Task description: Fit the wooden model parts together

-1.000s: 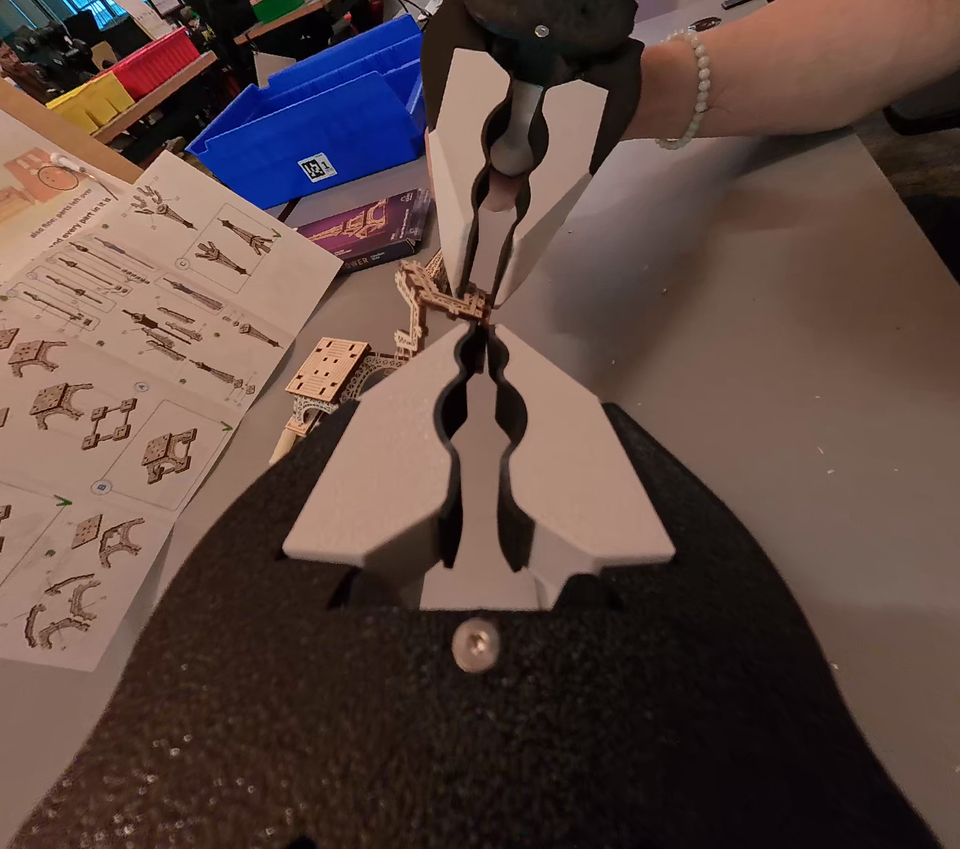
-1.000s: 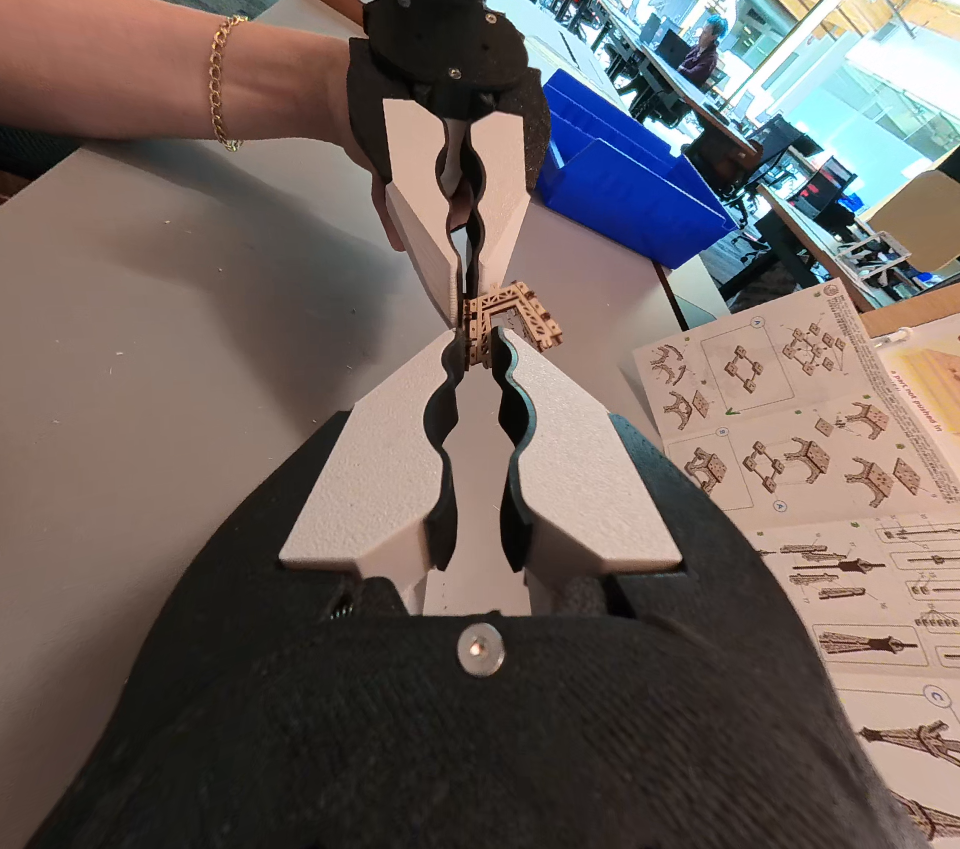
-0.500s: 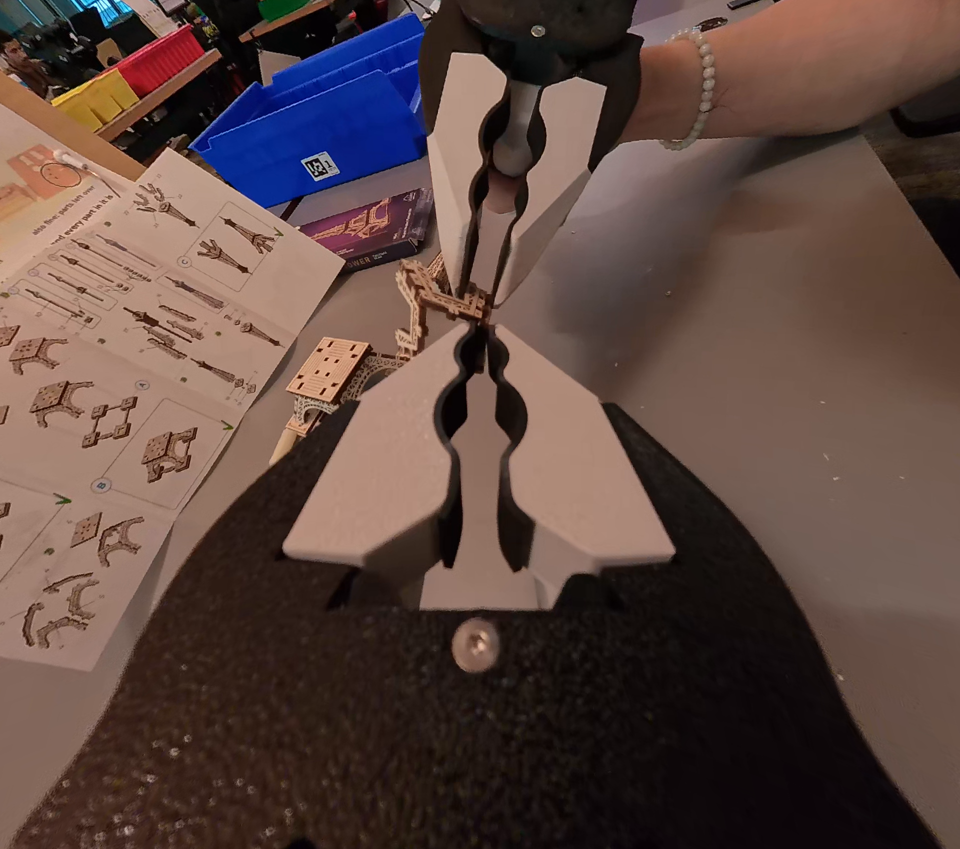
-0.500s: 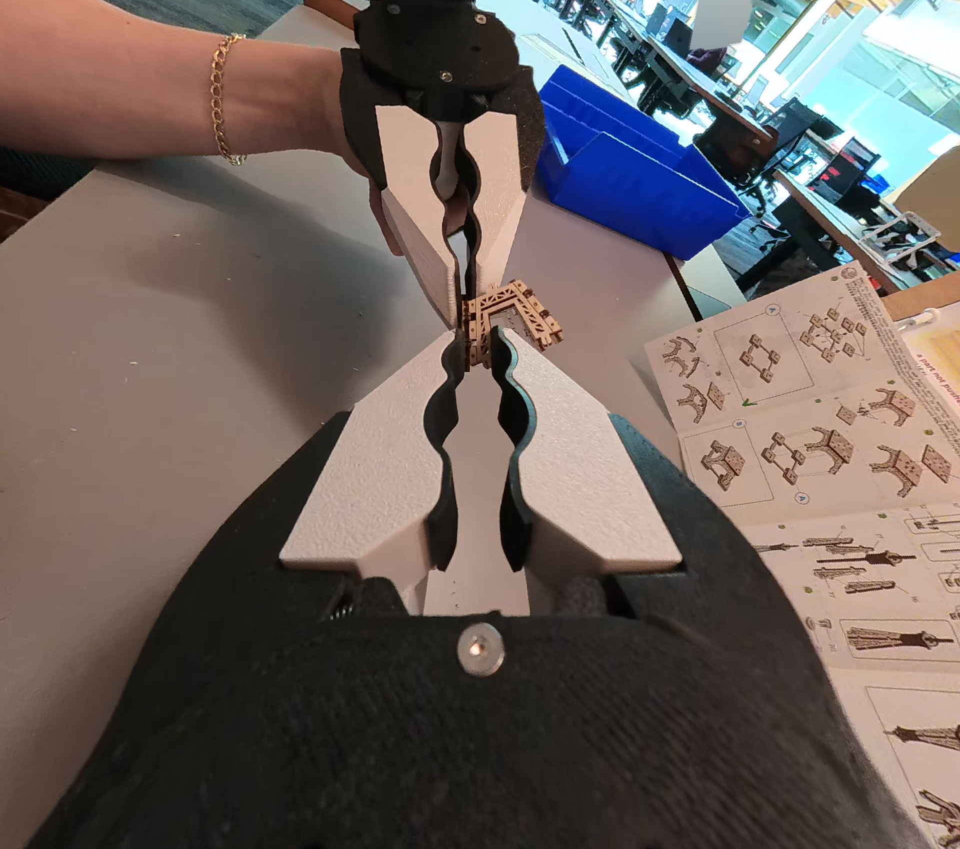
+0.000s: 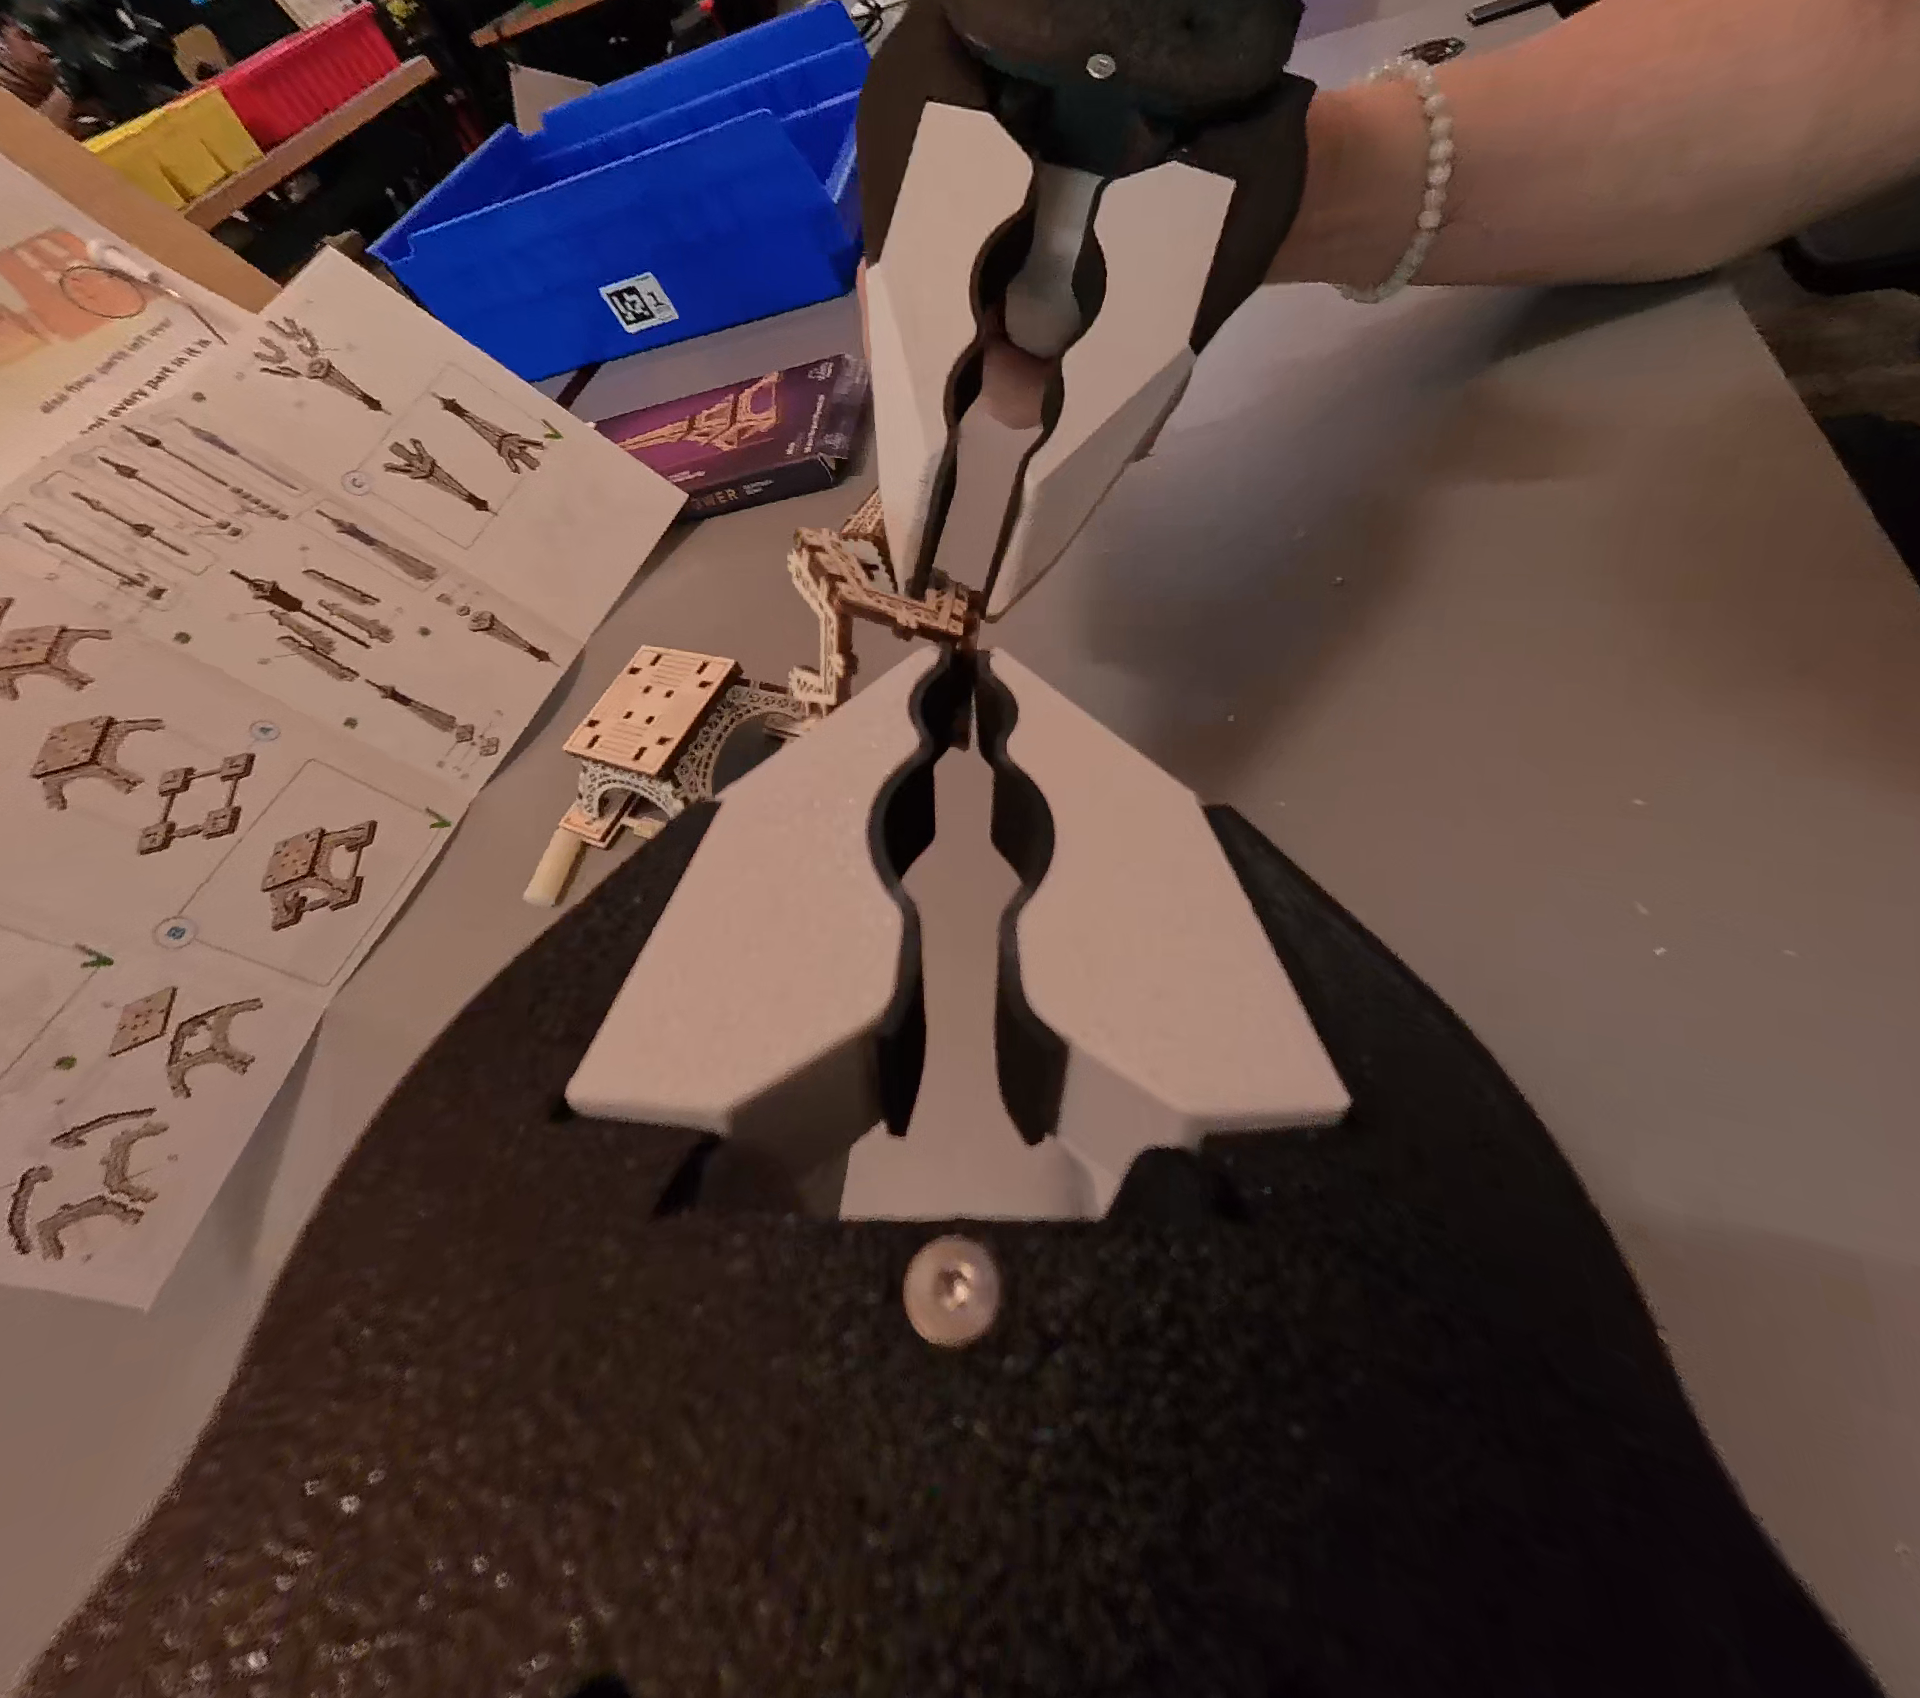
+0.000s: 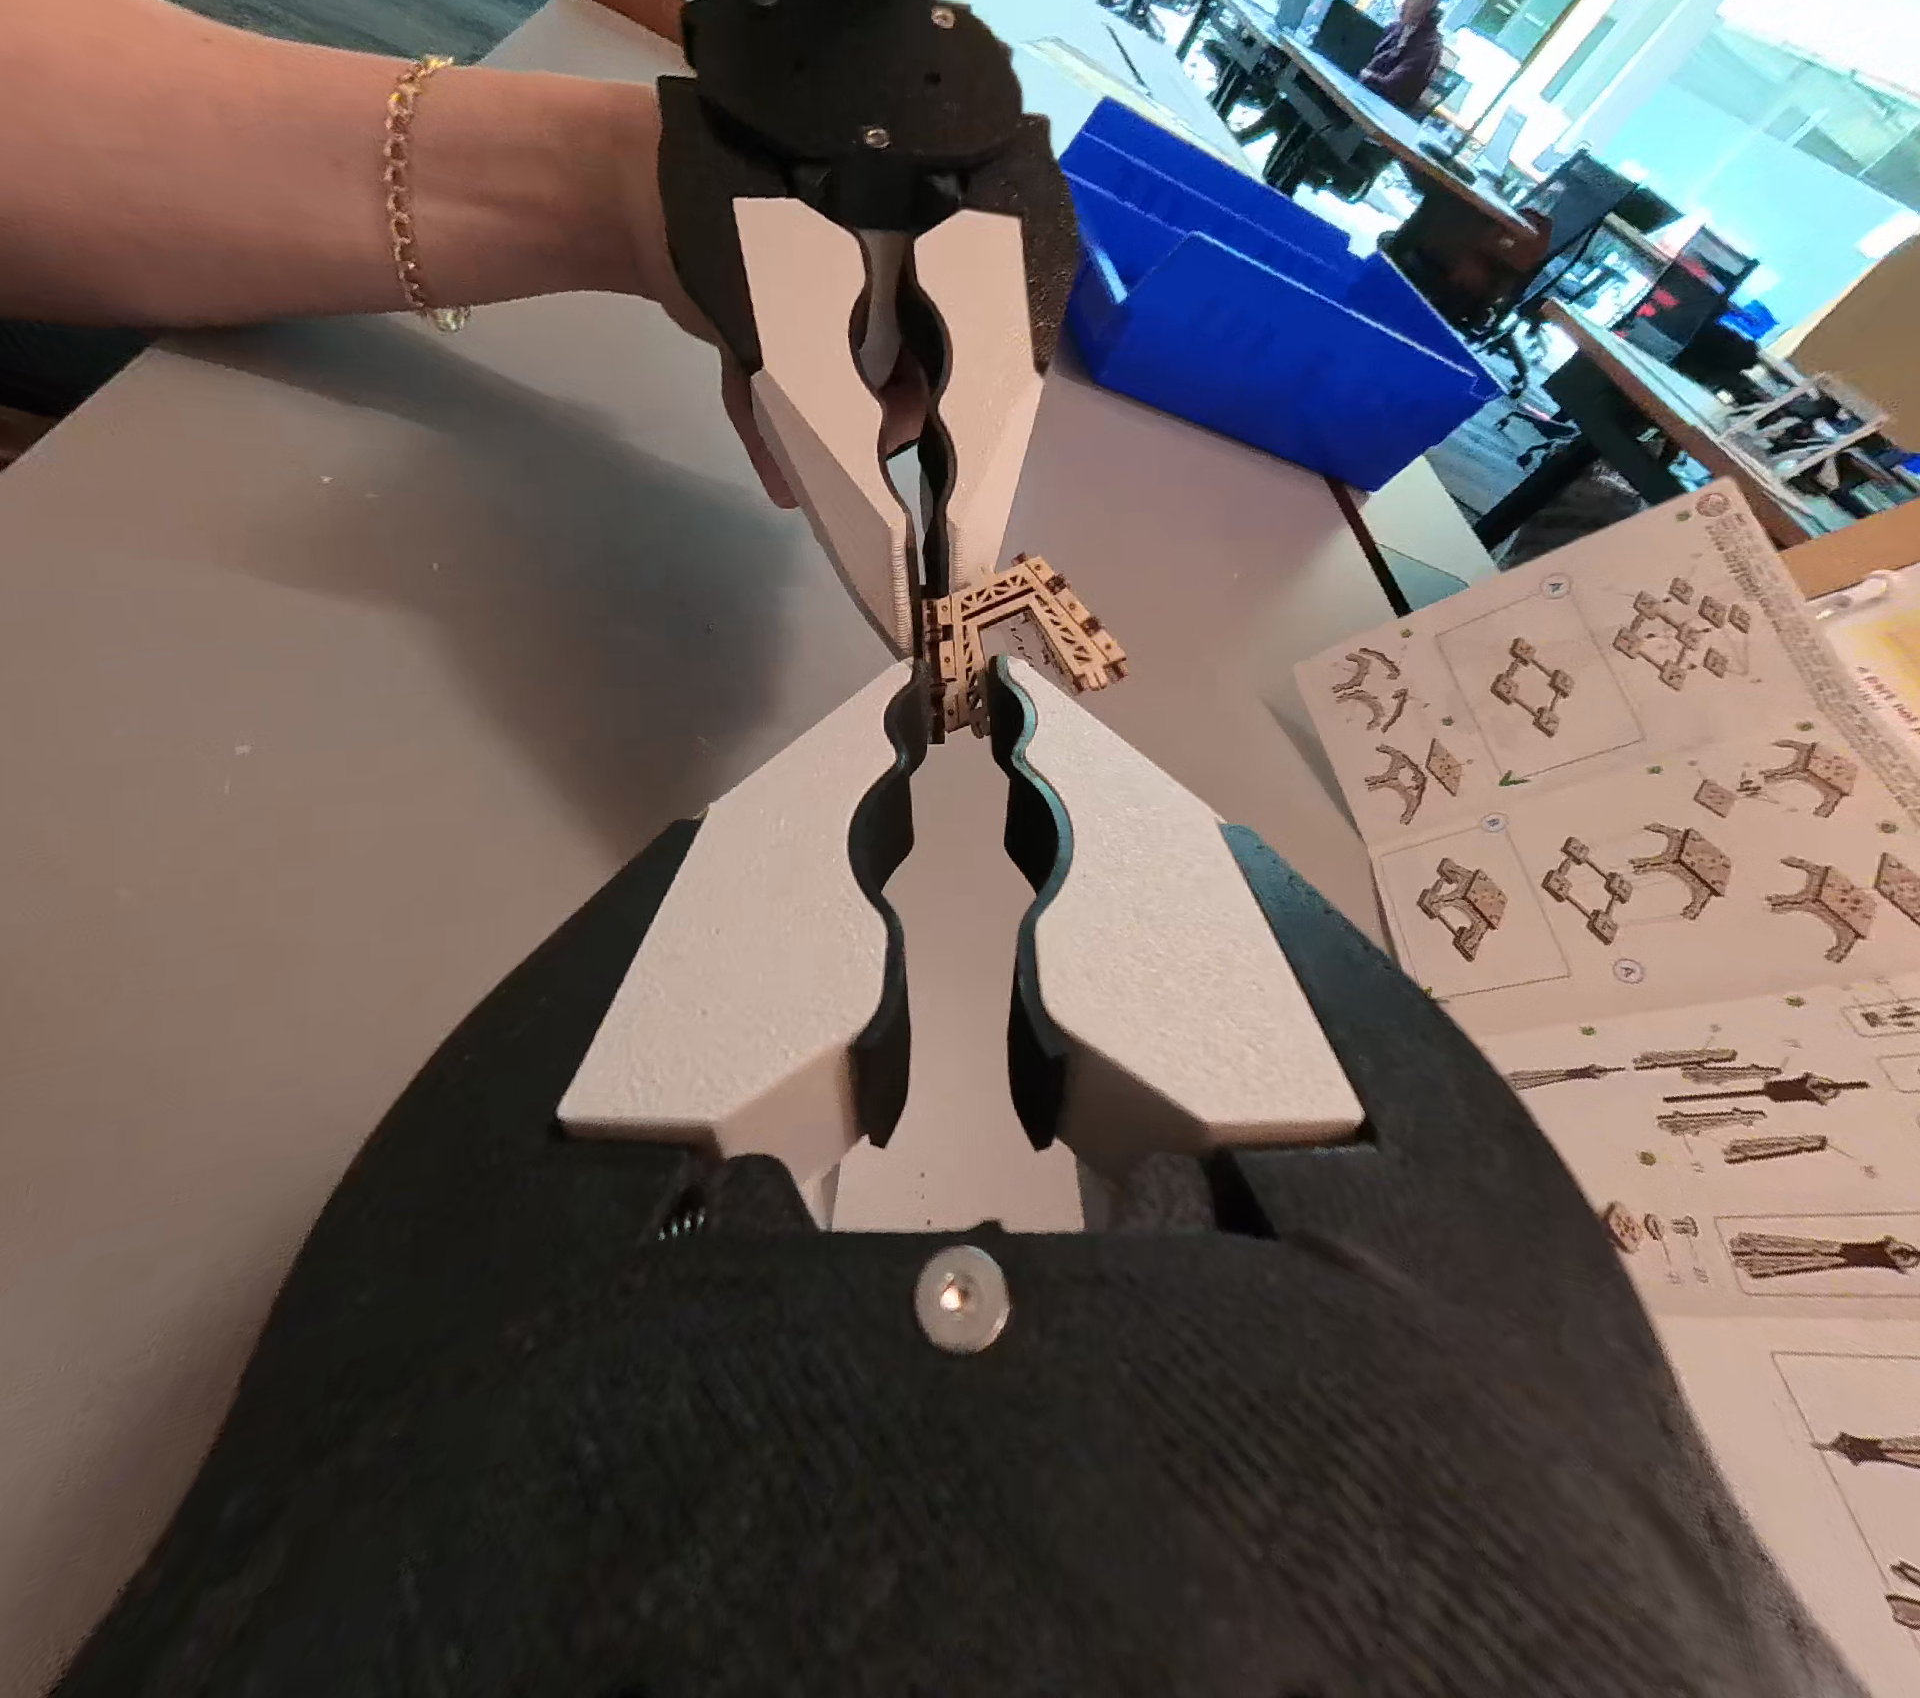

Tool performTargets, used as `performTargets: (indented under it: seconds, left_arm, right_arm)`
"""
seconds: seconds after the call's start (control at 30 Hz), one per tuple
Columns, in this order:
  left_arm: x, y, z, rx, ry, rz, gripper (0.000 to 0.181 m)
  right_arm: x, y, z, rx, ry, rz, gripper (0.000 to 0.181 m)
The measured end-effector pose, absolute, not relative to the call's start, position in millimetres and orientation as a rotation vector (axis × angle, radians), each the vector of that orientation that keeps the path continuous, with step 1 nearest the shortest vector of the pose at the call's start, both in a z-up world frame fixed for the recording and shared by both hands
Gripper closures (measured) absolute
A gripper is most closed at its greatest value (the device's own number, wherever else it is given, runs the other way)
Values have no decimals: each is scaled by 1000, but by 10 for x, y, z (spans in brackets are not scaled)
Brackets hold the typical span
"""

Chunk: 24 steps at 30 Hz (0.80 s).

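Note:
A small wooden lattice frame [image 5: 868, 594] is held in the air between both grippers, above the grey table [image 5: 1455, 765]. My left gripper [image 5: 958, 661] is shut on one edge of the frame. My right gripper [image 6: 961, 698] is shut on the same corner of the frame [image 6: 1023, 630] from the opposite side. The two grippers meet tip to tip; the right one [image 5: 951, 599] comes in from the top of the left wrist view, and the left one [image 6: 925, 609] does so in the right wrist view. A wooden tower base [image 5: 665, 734] lies on the table beside my left gripper.
Printed instruction sheets [image 5: 260, 661] lie left of the model and show in the right wrist view [image 6: 1662, 817]. A purple box [image 5: 748, 433] and blue bins [image 5: 623, 214] stand behind. The person's forearms reach in from the sides. More tables and bins fill the background. The tips of both grippers are at nearly the same place.
Both grippers stay shut on the wooden frame, tip to tip. The held pair has shifted only slightly; the right wrist view has tilted a little.

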<state>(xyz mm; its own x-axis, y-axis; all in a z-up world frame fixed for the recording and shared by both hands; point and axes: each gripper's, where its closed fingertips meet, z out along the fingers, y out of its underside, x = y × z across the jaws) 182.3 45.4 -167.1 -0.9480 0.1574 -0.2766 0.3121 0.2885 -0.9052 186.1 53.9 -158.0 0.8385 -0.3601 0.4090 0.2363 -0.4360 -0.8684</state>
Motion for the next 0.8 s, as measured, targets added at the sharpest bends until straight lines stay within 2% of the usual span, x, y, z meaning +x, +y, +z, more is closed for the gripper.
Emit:
performTargets:
  seconds: [0.23,0.4,0.8]
  left_arm:
    - [1846,410,-1616,387,2402,-1688,181]
    - [1831,417,-1585,397,2395,-1647,181]
    - [1775,398,-1586,449,2392,-1629,181]
  right_arm:
    - [1909,516,-1492,-1860,103,-783,165]
    - [1880,537,-1480,-1853,94,-765,171]
    - [1818,528,-1478,-1818,125,-611,170]
